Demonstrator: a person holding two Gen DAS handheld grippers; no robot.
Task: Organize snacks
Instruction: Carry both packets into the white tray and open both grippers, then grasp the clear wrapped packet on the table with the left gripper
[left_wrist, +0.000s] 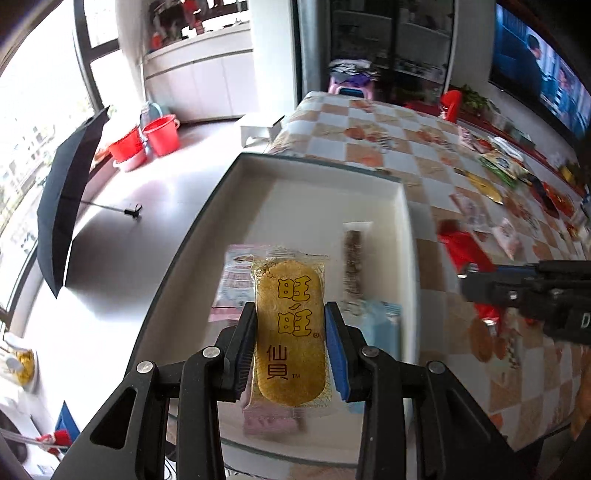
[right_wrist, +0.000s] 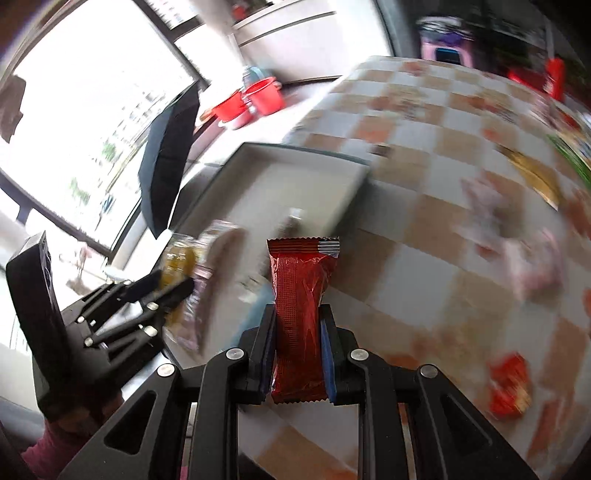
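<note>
Left wrist view: left tool (left_wrist: 290, 332) clenched on a yellow rice-cracker packet (left_wrist: 290, 332) printed 旺旺 仙贝, lower centre, above the white tray (left_wrist: 400, 221). A few packets already in the tray; many snacks (left_wrist: 498, 166) still scattered on the checked desk (left_wrist: 369, 122), right.

Right wrist view: right tool (right_wrist: 299, 343) clenched on a red packet (right_wrist: 301, 295), centre, no legible writing; tray (right_wrist: 295, 151) ahead, upper centre. Sorting judged early.
</note>
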